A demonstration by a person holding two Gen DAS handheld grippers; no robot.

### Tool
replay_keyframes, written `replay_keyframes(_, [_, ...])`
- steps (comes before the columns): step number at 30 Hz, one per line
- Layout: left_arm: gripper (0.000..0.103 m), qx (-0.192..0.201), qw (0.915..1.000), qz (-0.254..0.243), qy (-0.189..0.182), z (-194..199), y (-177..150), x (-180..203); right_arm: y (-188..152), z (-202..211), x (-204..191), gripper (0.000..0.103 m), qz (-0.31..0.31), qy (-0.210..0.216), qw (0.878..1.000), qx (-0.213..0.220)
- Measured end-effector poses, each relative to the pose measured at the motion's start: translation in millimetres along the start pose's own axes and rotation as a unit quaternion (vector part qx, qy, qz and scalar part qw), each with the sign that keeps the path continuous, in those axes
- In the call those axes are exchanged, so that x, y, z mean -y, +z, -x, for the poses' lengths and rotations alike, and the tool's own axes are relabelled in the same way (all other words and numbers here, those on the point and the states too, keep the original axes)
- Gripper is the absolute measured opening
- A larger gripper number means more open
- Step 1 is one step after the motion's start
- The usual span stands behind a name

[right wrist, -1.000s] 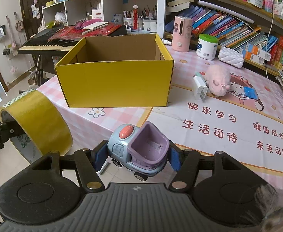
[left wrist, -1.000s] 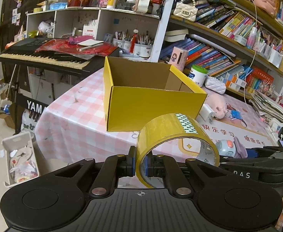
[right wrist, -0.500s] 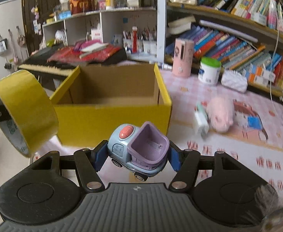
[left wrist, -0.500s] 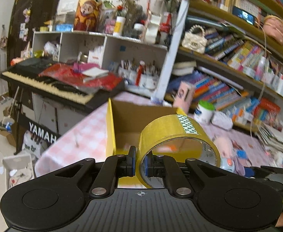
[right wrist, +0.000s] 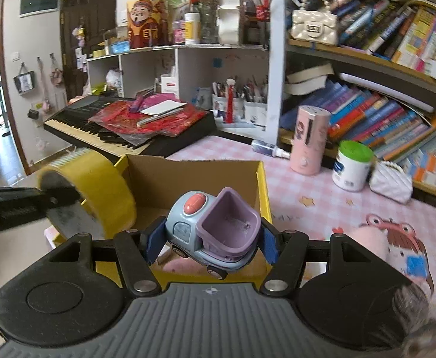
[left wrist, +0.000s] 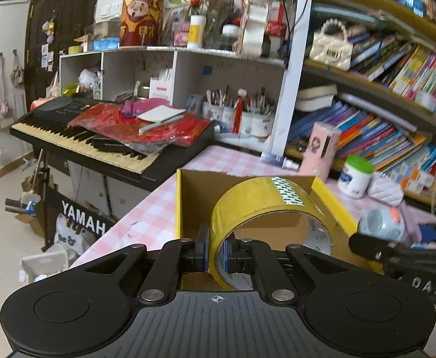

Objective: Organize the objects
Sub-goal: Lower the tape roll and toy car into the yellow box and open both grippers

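Left tongs (left wrist: 215, 253): your pads pinch the tape roll's (left wrist: 262, 205) wall.
Right tongs (right wrist: 209, 243): clamped on toy truck (right wrist: 215, 232).
Box (right wrist: 188, 176): open, directly ahead and below both loads.

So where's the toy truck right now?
The toy truck is clamped in the right gripper, held over the open yellow box, with the tape roll to its left in the right wrist view.
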State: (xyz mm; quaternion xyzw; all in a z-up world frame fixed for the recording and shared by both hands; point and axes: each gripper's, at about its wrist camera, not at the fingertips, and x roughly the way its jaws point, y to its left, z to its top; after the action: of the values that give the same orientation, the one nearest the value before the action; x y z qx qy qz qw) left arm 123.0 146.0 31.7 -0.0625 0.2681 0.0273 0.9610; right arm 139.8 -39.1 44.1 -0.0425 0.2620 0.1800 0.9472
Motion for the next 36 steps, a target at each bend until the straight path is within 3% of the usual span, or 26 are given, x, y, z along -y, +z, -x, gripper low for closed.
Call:
replay_keyframes(17, [0.008, -0.066, 0.9943, -0.070, 0.046, -53, -22, 24, 9, -69, 9, 0.061, 0.020, 0.045, 0.998, -0.044])
replay_keyframes(27, [0.016, -0.064, 0.9910, -0.100, 0.062, -59, -22, 30, 5, -100, 3, 0.061, 0.040, 0.061, 0.994, -0.083])
replay_keyframes(33, [0.032, -0.059, 0.9914, -0.100, 0.060, -52, -22, 29, 5, -113, 1, 0.061, 0.047, 0.068, 0.992, -0.098])
replay_keyframes(36, [0.063, -0.042, 0.9921, -0.106, 0.053, -43, -21, 32, 5, -120, -1, 0.061, 0.049, 0.068, 0.991, -0.107])
